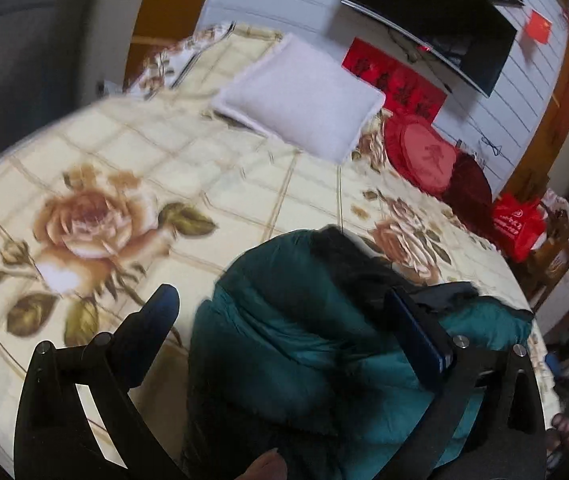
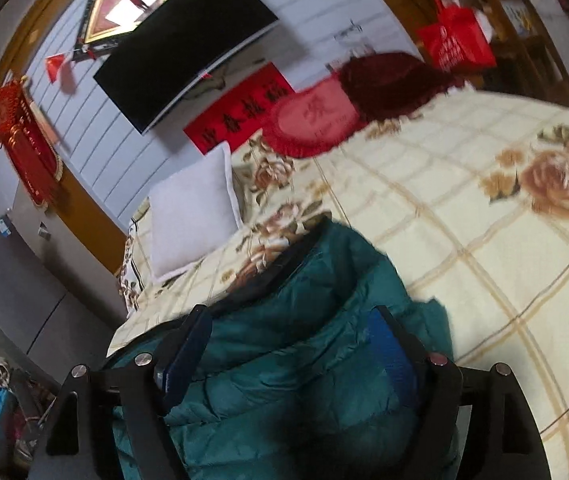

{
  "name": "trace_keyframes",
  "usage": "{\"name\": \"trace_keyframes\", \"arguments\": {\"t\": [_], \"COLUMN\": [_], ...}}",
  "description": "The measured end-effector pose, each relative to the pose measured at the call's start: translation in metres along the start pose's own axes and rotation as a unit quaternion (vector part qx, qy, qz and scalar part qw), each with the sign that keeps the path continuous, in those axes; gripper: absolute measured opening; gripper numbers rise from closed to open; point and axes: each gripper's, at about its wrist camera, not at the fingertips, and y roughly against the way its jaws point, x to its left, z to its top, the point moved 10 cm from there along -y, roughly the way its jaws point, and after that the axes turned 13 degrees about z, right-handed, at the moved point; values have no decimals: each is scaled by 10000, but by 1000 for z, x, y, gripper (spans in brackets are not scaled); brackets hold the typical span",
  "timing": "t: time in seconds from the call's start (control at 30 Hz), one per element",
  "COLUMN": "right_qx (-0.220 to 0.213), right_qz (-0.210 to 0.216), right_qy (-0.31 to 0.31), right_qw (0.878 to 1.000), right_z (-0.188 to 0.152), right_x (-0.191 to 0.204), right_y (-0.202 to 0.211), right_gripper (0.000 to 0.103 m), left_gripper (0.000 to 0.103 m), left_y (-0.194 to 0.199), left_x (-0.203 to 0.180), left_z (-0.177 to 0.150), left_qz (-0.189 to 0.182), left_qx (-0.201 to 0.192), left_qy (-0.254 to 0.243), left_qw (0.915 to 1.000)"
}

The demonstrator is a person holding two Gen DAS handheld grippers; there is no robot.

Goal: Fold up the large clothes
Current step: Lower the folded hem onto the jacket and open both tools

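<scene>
A dark teal puffer jacket (image 1: pixel 296 344) with a black lining lies bunched on the floral bedspread (image 1: pixel 104 168). My left gripper (image 1: pixel 280 304) is open above it, its fingers spread wide to either side of the jacket's bulk. In the right wrist view the same jacket (image 2: pixel 304 360) fills the space between the fingers. My right gripper (image 2: pixel 292 336) is also open, with its blue pads on both sides of the padded cloth, not pinching it.
A white pillow (image 1: pixel 300 96) and red cushions (image 1: pixel 420 152) lie at the bed's head by the wall. A black TV (image 1: pixel 432 20) hangs above them. A red bag (image 1: pixel 518 226) stands beside the bed. A grey cabinet (image 2: pixel 12 280) stands left of the bed.
</scene>
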Motion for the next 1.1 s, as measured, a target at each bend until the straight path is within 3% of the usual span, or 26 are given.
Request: {"name": "trace_keyframes", "arguments": {"t": [0.07, 0.17, 0.27, 0.33, 0.4, 0.5, 0.7, 0.83, 1.1], "right_qx": [54, 477, 1134, 1454, 1673, 2133, 2489, 2577, 2513], "right_qz": [-200, -757, -1255, -1535, -1852, -1752, -1774, -1874, -1821], "right_qy": [288, 973, 1715, 2096, 2113, 1663, 1447, 1493, 1488], "right_qw": [9994, 9912, 9706, 9546, 9450, 9467, 9411, 9360, 9389], "right_z": [1, -8, -26, -36, -40, -53, -59, -61, -60], "right_x": [8, 20, 28, 22, 2, -32, -57, -57, -57], "right_y": [-1, -13, -36, -51, -66, -82, -101, -104, -105], "right_gripper": [79, 79, 84, 86, 86, 92, 102, 103, 103], "left_gripper": [103, 103, 103, 103, 103, 103, 103, 103, 103], "left_y": [-2, -9, -23, -38, -48, -59, -79, -81, -81], "left_x": [-4, -25, -44, -45, -43, -38, -35, -38, -37], "left_z": [-3, -18, -37, -45, -52, -55, -61, -62, -62], "left_qz": [68, 158, 437, 727, 787, 761, 869, 970, 950], "left_qx": [30, 192, 298, 383, 552, 632, 917, 885, 858], "left_qy": [-119, -739, -1417, -1614, -1634, -1480, -1369, -1458, -1444], "left_qw": [9999, 9970, 9885, 9835, 9819, 9840, 9825, 9806, 9812]}}
